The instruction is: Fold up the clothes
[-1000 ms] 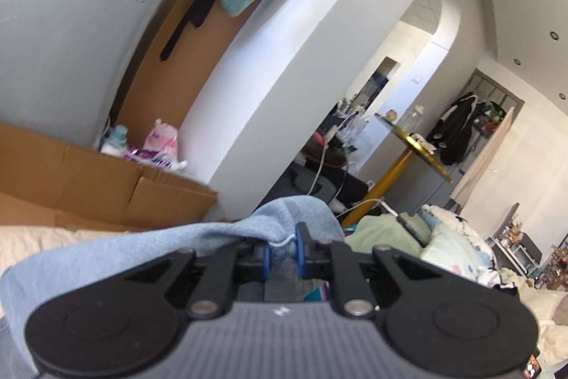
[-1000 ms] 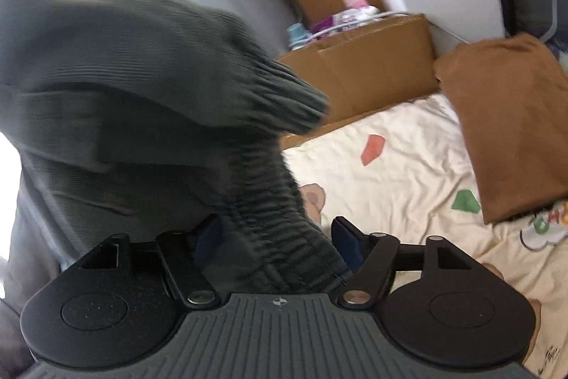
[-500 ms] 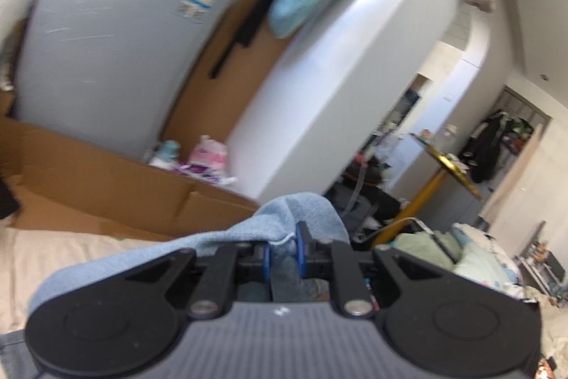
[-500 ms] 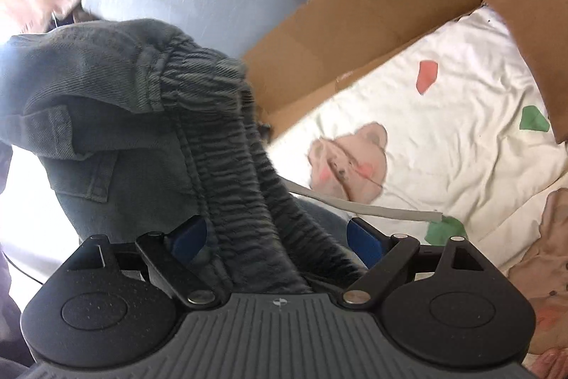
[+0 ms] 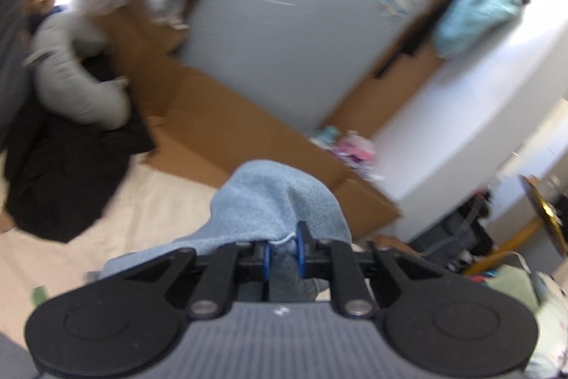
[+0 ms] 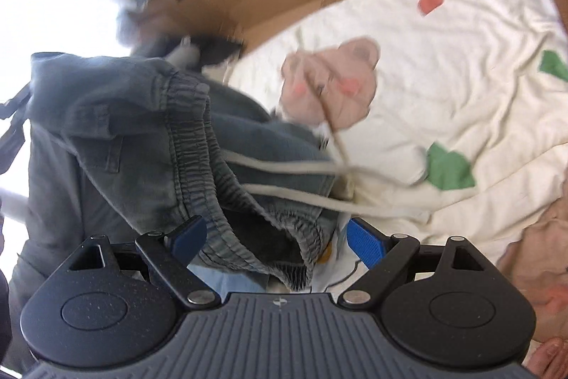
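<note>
1. While the left gripper [image 5: 283, 253] is nearly closed, pinching a fold of the light-blue jeans [image 5: 273, 201], the cloth bunches above the sheet [image 5: 149, 215] near the cardboard [image 5: 220, 130]. So small a bite could slip if tugged.
2. Seen from the right wrist, the right gripper [image 6: 277, 238] stands wide open around the waistband [image 6: 198, 144], gripping nothing; the jeans sag toward the sheet's edge by the cardboard. The loose drawstring [image 6: 301, 169] may snag a finger, and an unheld waistband may drop and crumple the fold.
</note>
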Demonstrator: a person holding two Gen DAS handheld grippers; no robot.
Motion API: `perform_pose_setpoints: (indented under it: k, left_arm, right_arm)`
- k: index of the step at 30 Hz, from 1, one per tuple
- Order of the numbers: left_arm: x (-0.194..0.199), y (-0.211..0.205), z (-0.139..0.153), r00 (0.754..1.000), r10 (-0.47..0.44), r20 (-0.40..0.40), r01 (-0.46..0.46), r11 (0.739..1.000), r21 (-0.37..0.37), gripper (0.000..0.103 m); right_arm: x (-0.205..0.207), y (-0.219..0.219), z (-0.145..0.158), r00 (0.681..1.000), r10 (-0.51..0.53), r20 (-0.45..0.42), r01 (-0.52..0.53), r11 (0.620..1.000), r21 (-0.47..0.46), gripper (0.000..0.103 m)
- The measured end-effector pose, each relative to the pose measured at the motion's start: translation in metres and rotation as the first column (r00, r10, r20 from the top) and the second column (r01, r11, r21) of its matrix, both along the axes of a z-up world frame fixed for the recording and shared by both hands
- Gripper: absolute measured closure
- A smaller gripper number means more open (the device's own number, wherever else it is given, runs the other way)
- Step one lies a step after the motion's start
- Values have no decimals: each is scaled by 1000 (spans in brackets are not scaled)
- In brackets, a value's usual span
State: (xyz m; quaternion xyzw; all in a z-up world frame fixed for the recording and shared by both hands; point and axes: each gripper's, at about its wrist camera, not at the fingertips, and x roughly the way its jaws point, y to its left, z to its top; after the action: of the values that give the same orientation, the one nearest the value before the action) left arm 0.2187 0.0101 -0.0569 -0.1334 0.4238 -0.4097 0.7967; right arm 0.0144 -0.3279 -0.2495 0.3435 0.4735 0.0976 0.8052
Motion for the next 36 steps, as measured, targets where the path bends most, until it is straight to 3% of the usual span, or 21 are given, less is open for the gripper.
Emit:
perform_pose_setpoints:
  k: [7,10,14,21,29,36]
  left_arm:
    - [55,30,-55,993,104,-59,-98,991,92,87]
    - [65,43,-75,985,146,-94,-134,983,127,81]
    - [60,67,-90,977,184,-110,-168,976,141,45]
    - [31,113,-112,968,219,-122,-193,961,200,34]
    - [-1,183,-158,898,391,-203,-318,895,314,32]
    - [-24,219,-191,801,543,-251,-430,815,389,25]
  right_arm:
    - [13,49,-32,991,130,-29,-131,991,-35,12]
    - [15,72,-42,982,186,-38,-188,979,-74,12]
    - [15,93,-53,970,240,-43,-243,960,-139,12]
    - [18,115,-62,953,303,-22,-300,926,-230,12]
    - [19,139,-64,925,379,11,-349,864,-364,12]
    - [22,154,-69,911,411,2,-364,809,-462,13]
